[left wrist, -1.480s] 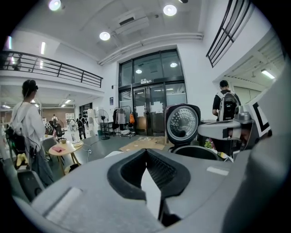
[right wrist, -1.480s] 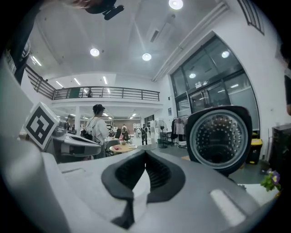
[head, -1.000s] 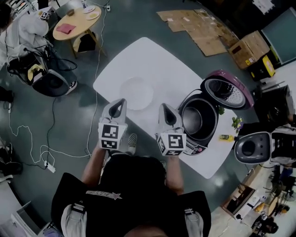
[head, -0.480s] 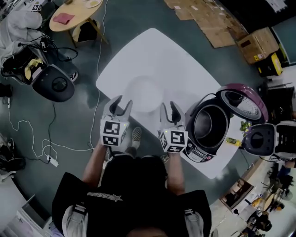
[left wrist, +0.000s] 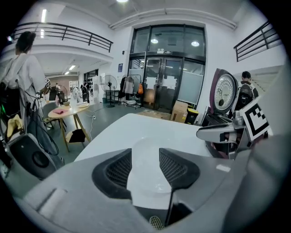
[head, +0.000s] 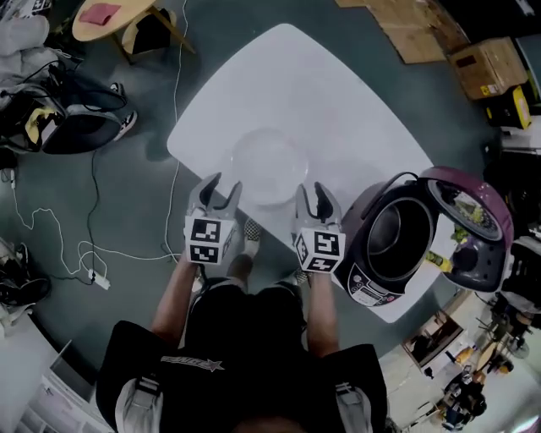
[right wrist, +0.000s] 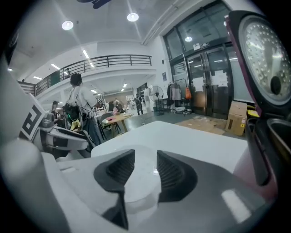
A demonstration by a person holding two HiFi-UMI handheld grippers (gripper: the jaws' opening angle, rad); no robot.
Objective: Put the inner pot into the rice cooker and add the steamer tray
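A translucent white steamer tray (head: 269, 165) lies on the white table (head: 338, 101), just beyond both grippers. My left gripper (head: 221, 188) is at the tray's near left side and my right gripper (head: 314, 196) at its near right. Both have just been opening their jaws and stand open with nothing gripped. The tray (left wrist: 146, 145) shows through the gap of the left gripper (left wrist: 145, 164), and likewise the tray (right wrist: 144, 186) past the right gripper (right wrist: 145, 168). The rice cooker (head: 397, 245) stands at the right with its purple lid (head: 469, 216) raised and a metal pot inside.
The cooker's lid (right wrist: 263, 59) rises close on the right of my right gripper. A cable (head: 169, 245) trails over the floor at the left. Cardboard boxes (head: 486, 68) lie beyond the table, a round wooden table (head: 106, 15) at far left. People stand in the background.
Both grippers have sunk toward the table's near edge and their jaws have opened from shut. The tray and the cooker have not moved on the table.
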